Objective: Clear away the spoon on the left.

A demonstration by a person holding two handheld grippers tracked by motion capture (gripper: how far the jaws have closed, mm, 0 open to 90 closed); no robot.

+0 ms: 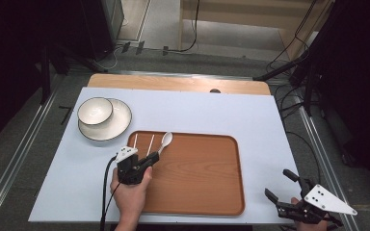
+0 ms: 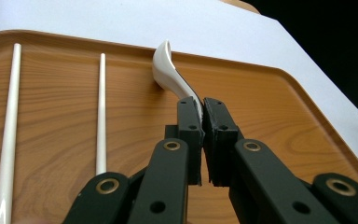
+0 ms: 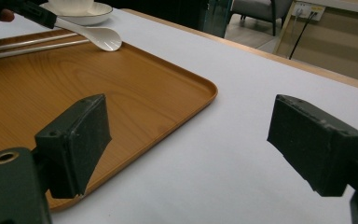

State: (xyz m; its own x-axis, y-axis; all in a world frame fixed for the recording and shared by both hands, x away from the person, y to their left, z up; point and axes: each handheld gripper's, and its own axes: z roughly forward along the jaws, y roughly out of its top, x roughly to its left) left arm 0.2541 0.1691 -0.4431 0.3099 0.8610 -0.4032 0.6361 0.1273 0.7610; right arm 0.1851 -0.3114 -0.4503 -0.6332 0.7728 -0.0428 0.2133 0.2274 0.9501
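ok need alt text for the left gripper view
The left gripper is shut on the handle of a white spoon, its bowl resting at the far edge of a wooden tray. Two white chopsticks lie to the left on the tray.

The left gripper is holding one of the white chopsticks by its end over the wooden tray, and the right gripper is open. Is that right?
Not quite. The left gripper is shut on the white spoon, not a chopstick; the left gripper view shows this. Both chopsticks lie free on the wooden tray. The right gripper is indeed open.

spoon (image 1: 165, 141) right of two chopsticks (image 1: 143, 142), on tray (image 1: 207, 187).
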